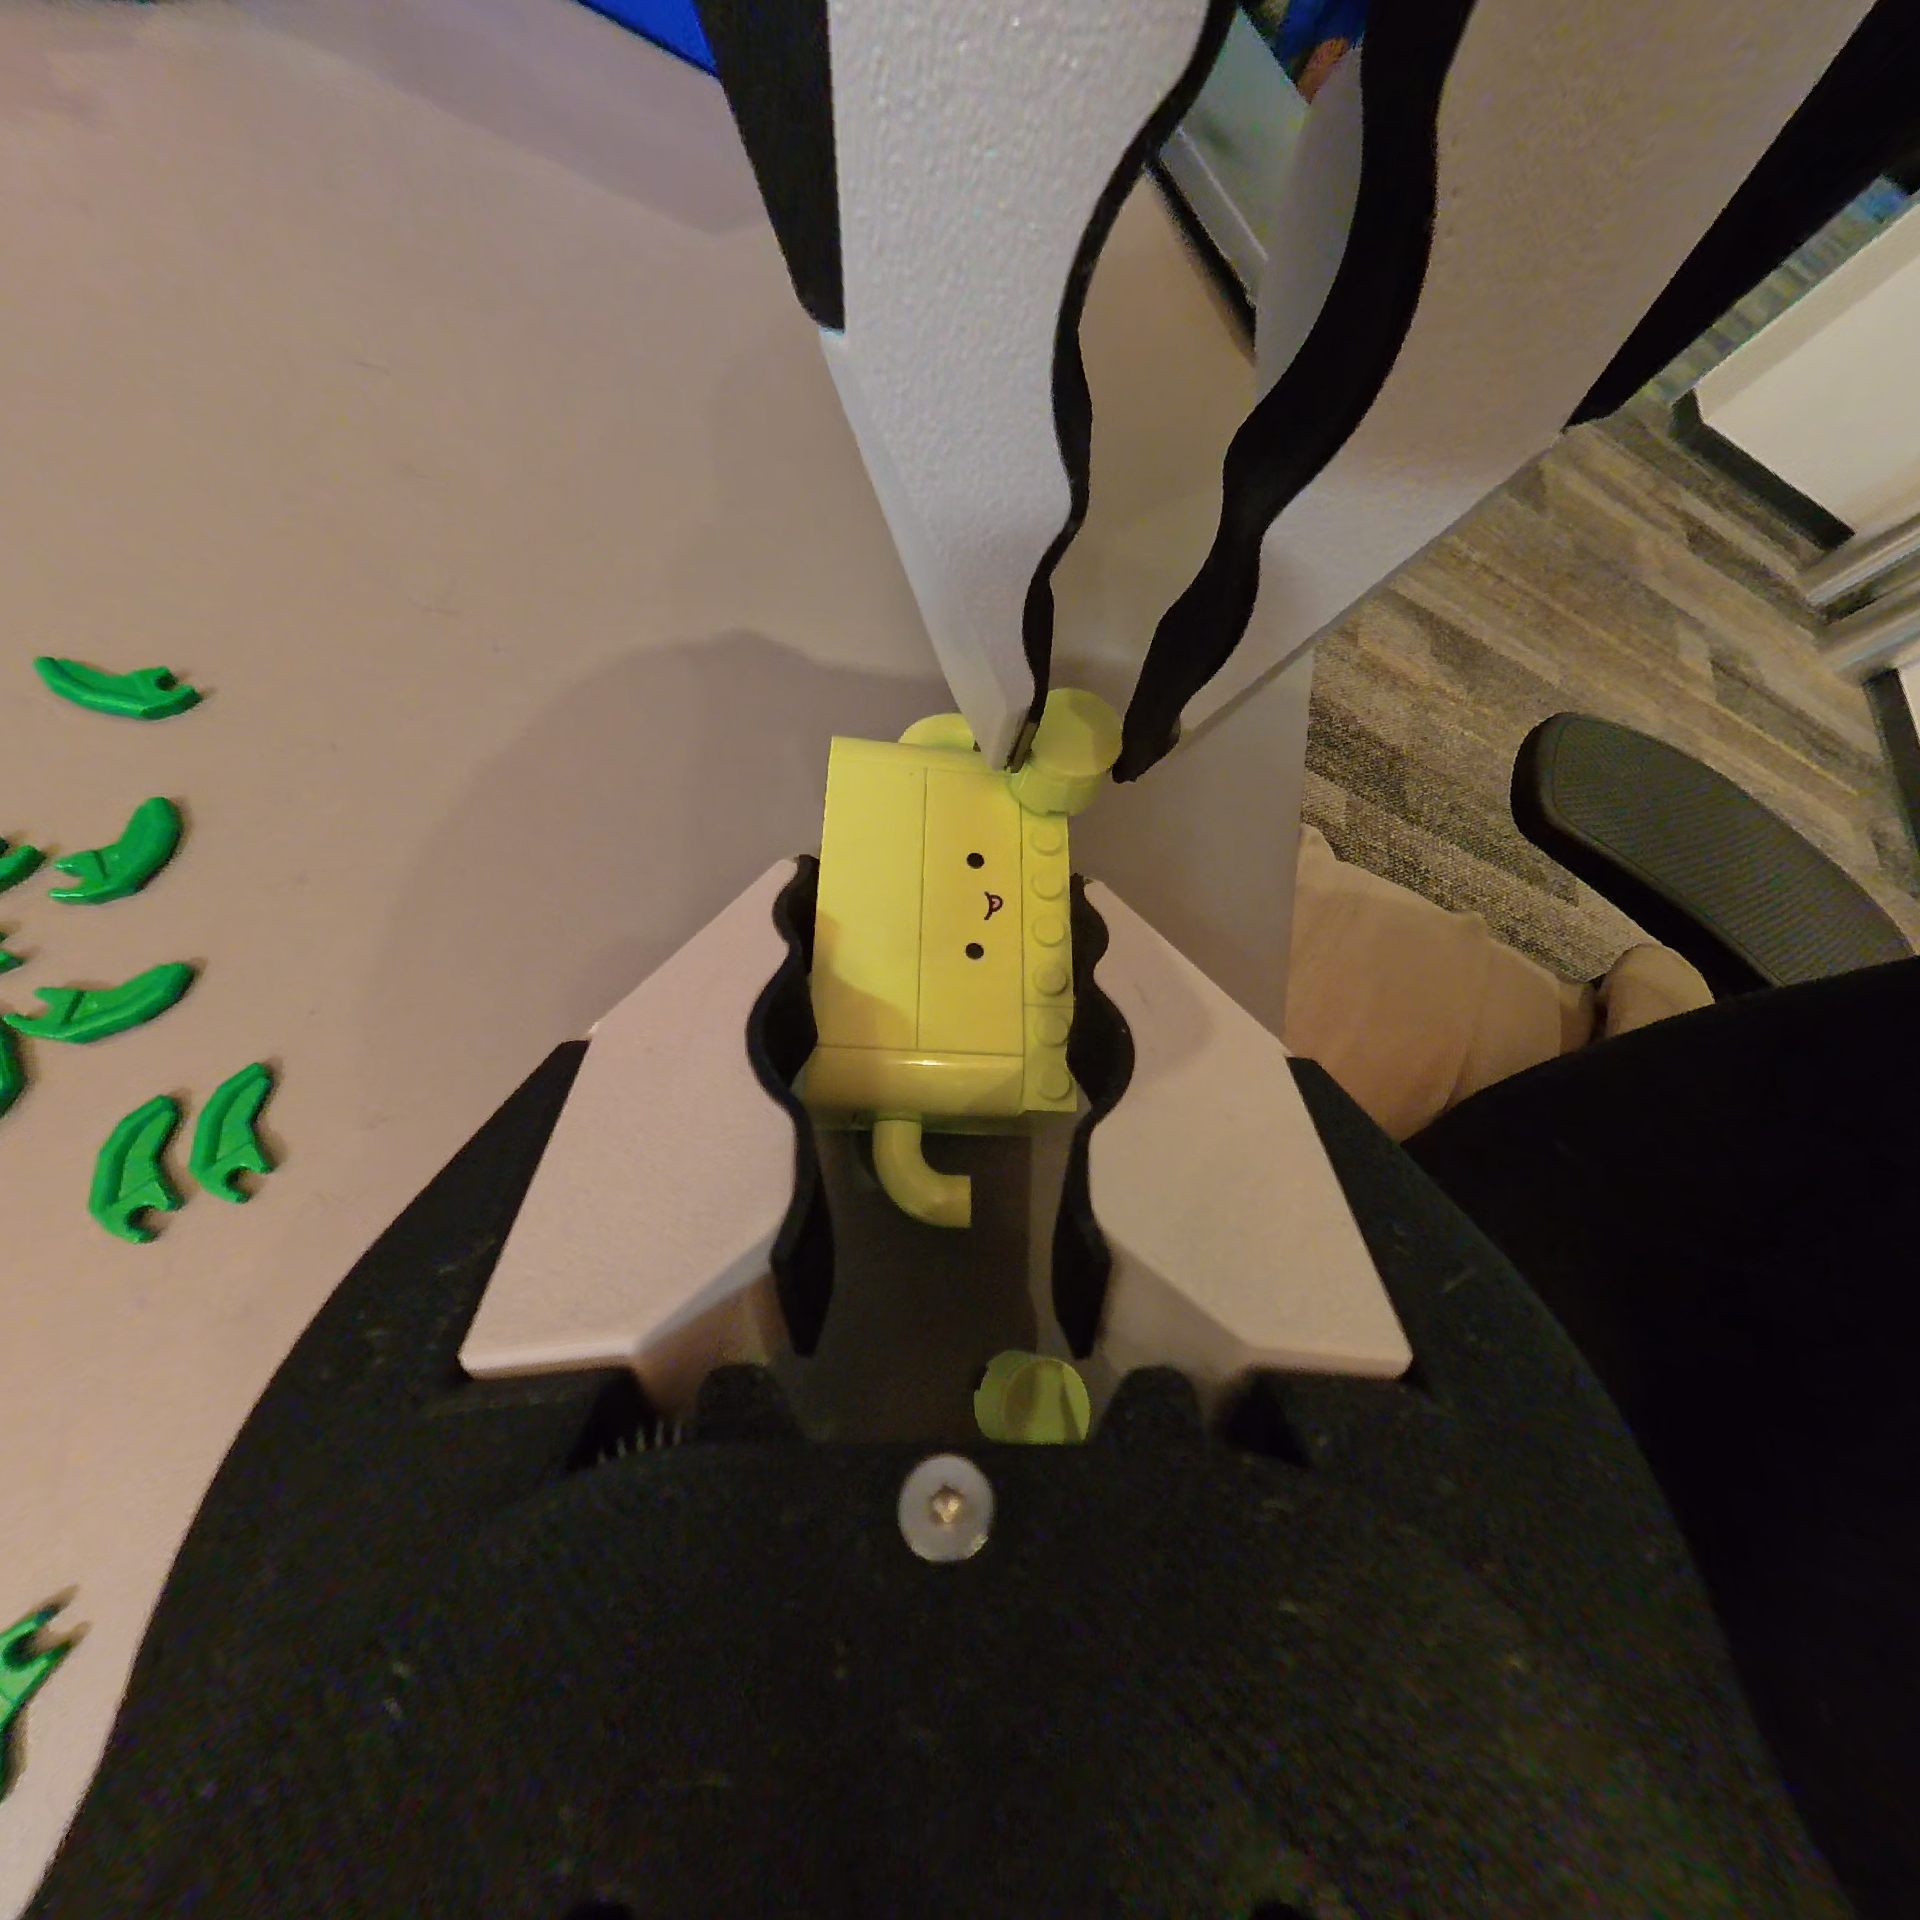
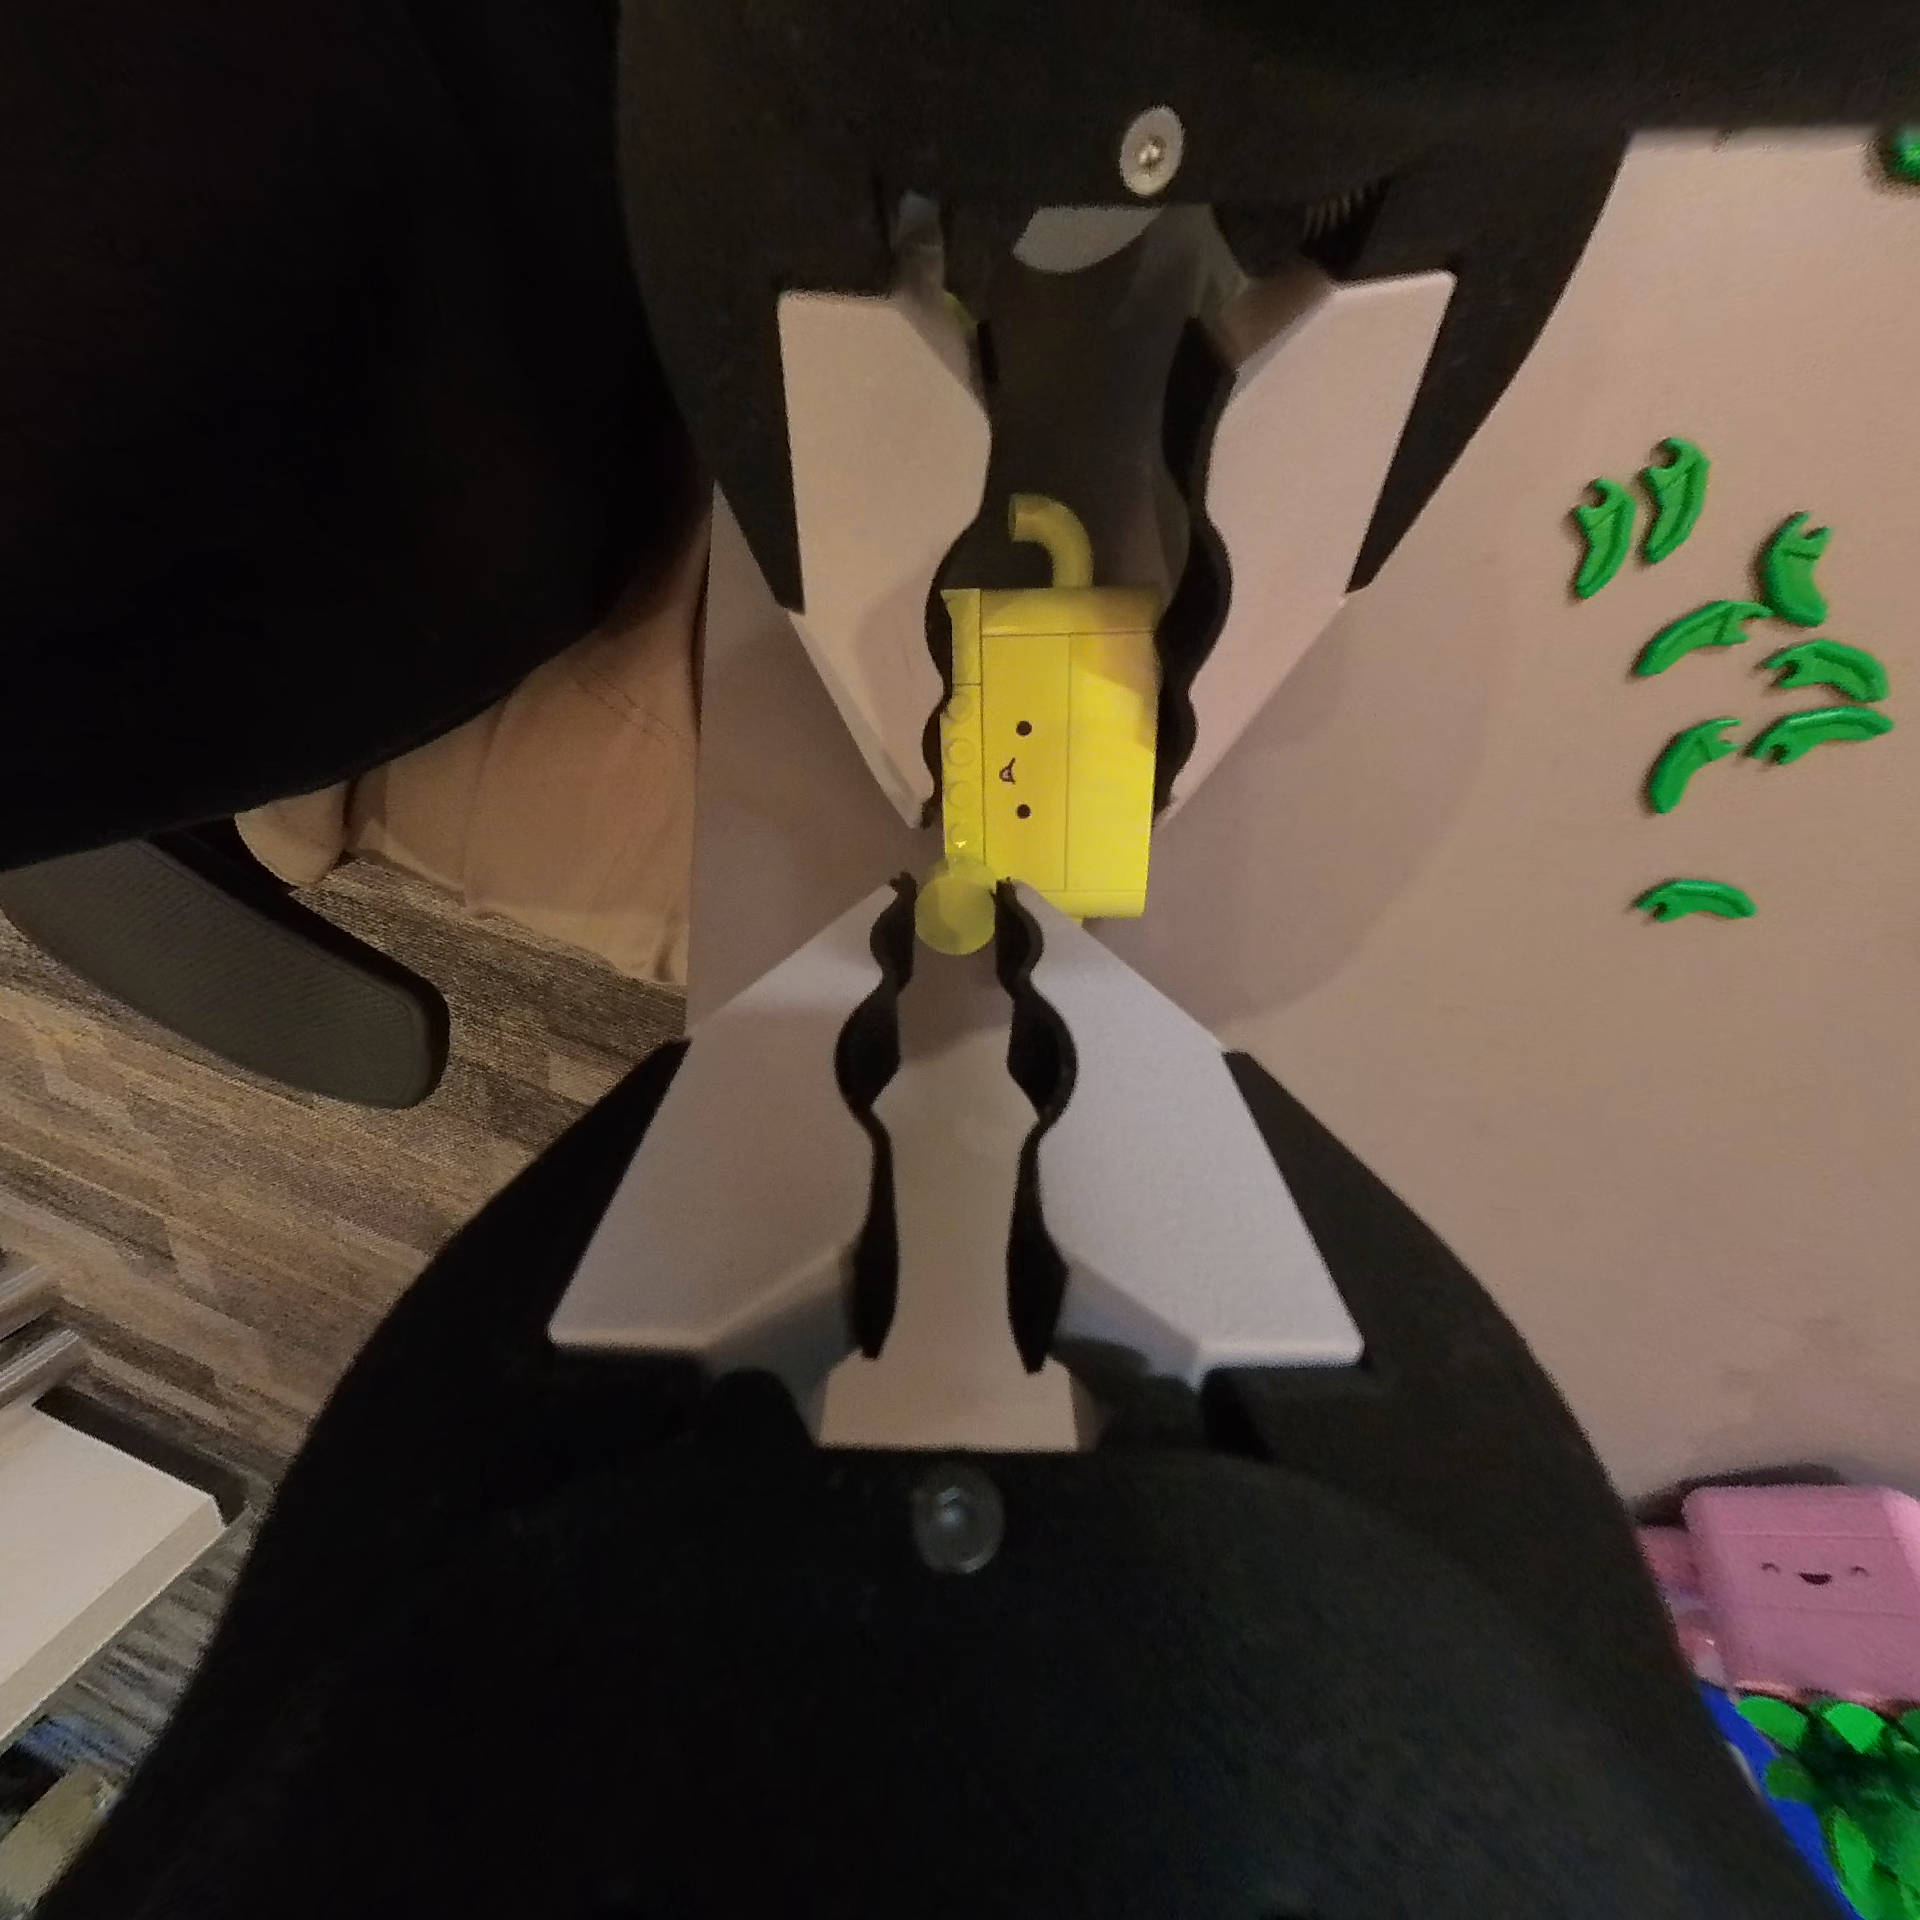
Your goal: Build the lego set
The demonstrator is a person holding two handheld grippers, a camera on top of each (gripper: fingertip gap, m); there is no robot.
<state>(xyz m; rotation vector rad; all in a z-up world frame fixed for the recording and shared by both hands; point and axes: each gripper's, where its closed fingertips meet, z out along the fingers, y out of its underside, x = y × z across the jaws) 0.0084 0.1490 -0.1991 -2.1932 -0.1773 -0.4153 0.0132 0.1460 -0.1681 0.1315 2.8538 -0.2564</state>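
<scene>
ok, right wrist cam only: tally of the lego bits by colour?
Green leaf pieces, loose on table: 8
Yellow block figure: 1
Round yellow piece: 1
Pink block figure: 1
Total: 11, not counting a leaf cut off at the top edge or the green pile in the blue tray.

No readable text, labels, brands, numbers or signs in either view.

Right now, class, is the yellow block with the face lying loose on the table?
No: the left gripper clamps the yellow block between its fingers, holding it up off the table.
</scene>
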